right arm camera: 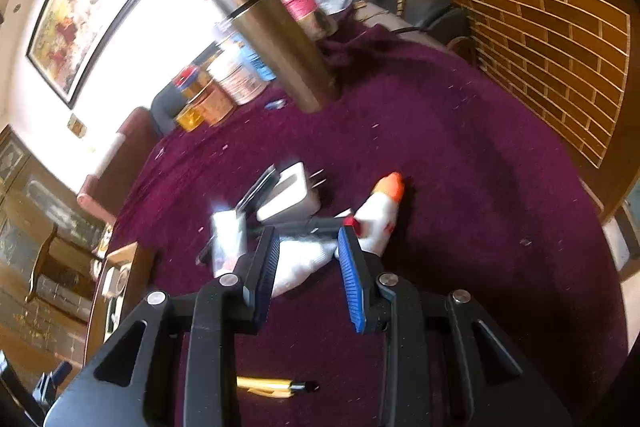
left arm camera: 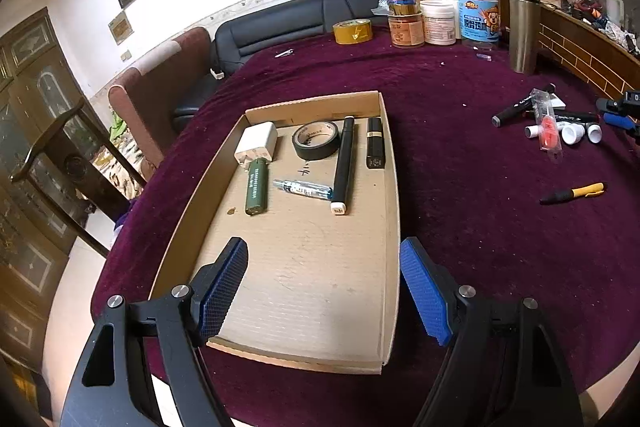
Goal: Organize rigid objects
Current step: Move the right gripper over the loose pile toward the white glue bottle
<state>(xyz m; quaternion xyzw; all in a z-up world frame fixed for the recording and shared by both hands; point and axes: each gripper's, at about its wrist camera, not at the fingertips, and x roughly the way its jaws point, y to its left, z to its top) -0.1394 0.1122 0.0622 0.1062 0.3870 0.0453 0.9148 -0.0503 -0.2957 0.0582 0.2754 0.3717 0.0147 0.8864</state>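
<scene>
A shallow cardboard tray (left arm camera: 390, 227) lies on the purple tablecloth. In it are a white charger (left arm camera: 257, 143), a green tube (left arm camera: 256, 189), a black tape roll (left arm camera: 316, 139), a black marker (left arm camera: 344, 165), a small clear tube (left arm camera: 302, 188) and a black lipstick (left arm camera: 375, 143). My left gripper (left arm camera: 324, 287) is open and empty over the tray's near end. My right gripper (right arm camera: 306, 259) is open around a white bottle (right arm camera: 298, 265) in a blurred pile with a white charger (right arm camera: 290, 197) and an orange-tipped white bottle (right arm camera: 380, 211). The pile (left arm camera: 560, 129) also shows at the right.
A yellow-black pen (left arm camera: 572, 193) lies loose on the cloth; it also lies under my right gripper (right arm camera: 276, 385). Jars, a yellow tape roll (left arm camera: 353, 31) and a steel flask (left arm camera: 524, 27) stand at the table's far edge. A wooden wall is at the right.
</scene>
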